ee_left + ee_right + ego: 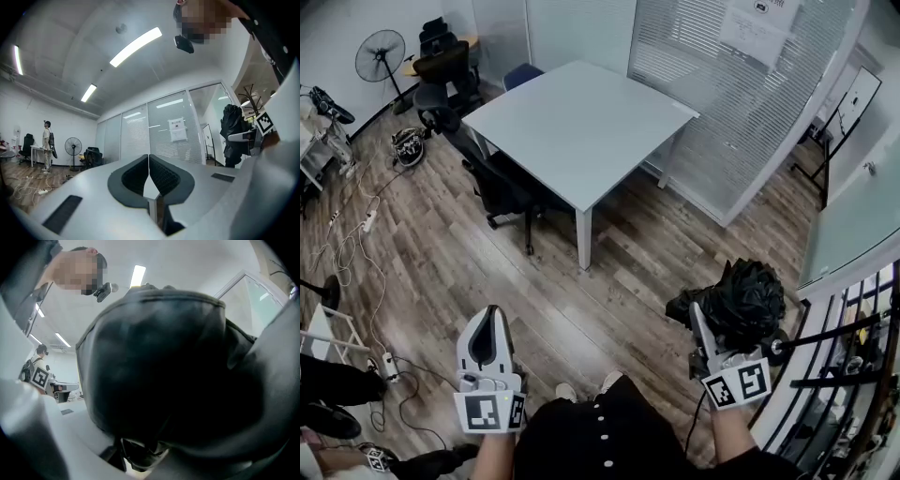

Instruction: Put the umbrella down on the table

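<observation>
- Head view: the left hand-held gripper [493,323] sits low in the lower left of the frame, above the wooden floor [609,272]; nothing shows in it
- Over at lower right, the right hand-held gripper [705,323] has the black, bundled-up umbrella [748,298] at its front end, up off the floor
- The pale worktop [581,112] is in the upper middle of the frame, bare, well apart from the umbrella; a black office chair [502,183] is at its left edge
- Left gripper view: jaws together here, pads meeting down the middle, nothing between them
- At the right edge of this view hangs the dark umbrella [232,131] with the other gripper against it; far left, a person [47,145] stands near a fan [72,146]
- Right gripper view: black umbrella fabric [159,357] fills nearly the whole frame, wedged between the two grey jaws, which stand wide and clamp on the bundle
- Only slivers of ceiling with a light strip [137,275] show at the top of the frame
</observation>
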